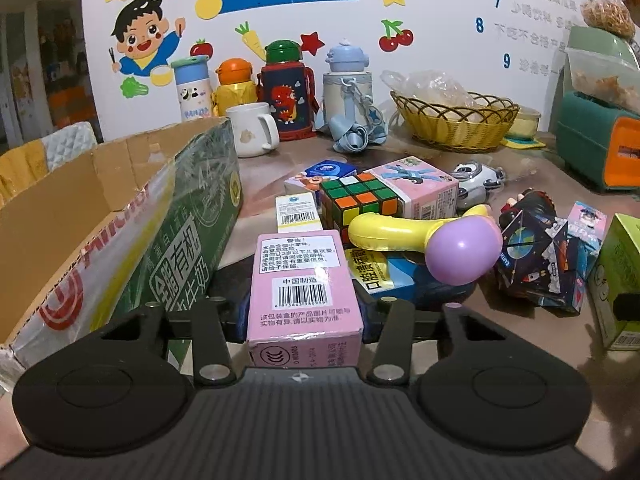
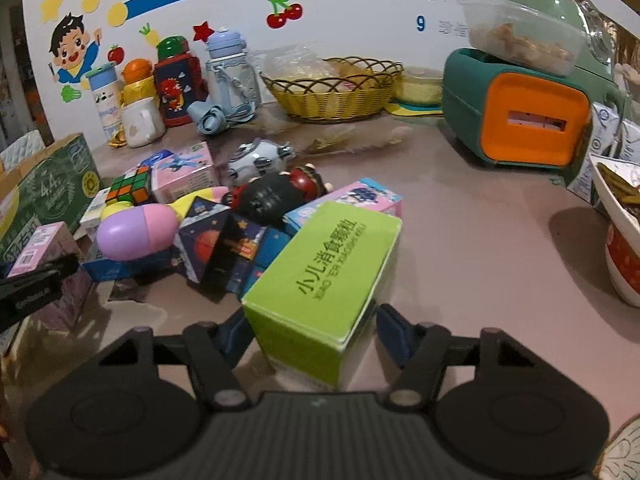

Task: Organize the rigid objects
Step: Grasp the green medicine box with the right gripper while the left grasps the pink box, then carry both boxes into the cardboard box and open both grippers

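My left gripper (image 1: 302, 316) is shut on a pink box (image 1: 302, 284) with barcodes, held just right of the open cardboard carton (image 1: 80, 216). My right gripper (image 2: 312, 328) has its jaws around a green box (image 2: 332, 276); both blue pads lie against its sides. A pile of toys lies ahead: a Rubik's cube (image 1: 358, 204), a yellow-and-purple rattle (image 1: 432, 240), a dark star-patterned cube (image 2: 220, 248), a black-and-red figure (image 2: 276, 194), a panda toy (image 2: 256, 160) and another pink box (image 2: 184, 176). The left gripper and its pink box also show in the right wrist view (image 2: 40, 248).
Children's bottles (image 1: 284, 88) and a white mug (image 1: 252, 128) line the back wall. A yellow wicker basket (image 2: 336, 96) and a green-and-orange appliance (image 2: 520, 120) stand at the back right. Bowls (image 2: 624, 232) sit at the right edge.
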Action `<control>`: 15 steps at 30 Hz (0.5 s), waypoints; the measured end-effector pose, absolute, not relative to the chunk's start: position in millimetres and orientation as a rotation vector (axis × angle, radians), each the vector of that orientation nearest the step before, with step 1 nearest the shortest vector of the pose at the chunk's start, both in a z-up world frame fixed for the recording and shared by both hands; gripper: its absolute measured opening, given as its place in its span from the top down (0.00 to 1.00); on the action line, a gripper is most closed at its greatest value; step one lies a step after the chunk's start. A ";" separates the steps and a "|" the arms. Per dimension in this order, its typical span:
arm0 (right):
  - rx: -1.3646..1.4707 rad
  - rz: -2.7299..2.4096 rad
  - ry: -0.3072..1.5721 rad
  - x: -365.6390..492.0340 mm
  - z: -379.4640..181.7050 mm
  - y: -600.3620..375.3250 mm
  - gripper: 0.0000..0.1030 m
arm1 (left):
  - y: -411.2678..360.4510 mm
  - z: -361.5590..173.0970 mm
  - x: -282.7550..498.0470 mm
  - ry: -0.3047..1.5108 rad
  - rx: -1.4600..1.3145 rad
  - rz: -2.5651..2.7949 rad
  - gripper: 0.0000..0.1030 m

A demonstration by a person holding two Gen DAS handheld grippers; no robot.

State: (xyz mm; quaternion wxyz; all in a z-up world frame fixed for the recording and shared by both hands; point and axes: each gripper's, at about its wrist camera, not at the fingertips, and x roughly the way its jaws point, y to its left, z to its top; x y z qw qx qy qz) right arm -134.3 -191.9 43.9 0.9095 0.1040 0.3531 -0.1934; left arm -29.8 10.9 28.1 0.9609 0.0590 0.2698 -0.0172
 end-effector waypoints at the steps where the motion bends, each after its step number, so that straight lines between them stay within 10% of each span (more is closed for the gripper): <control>1: 0.206 -0.419 0.733 -134.1 42.4 -192.1 0.39 | 10.7 28.2 -30.1 0.548 0.116 -0.035 0.46; 9: 0.179 -0.494 0.664 -131.8 40.7 -191.0 0.05 | 7.3 33.1 -35.7 0.547 0.103 -0.049 0.47; 15: 0.214 -0.495 0.663 -124.4 34.7 -201.4 0.44 | 8.9 39.9 -41.7 0.527 0.092 -0.083 0.47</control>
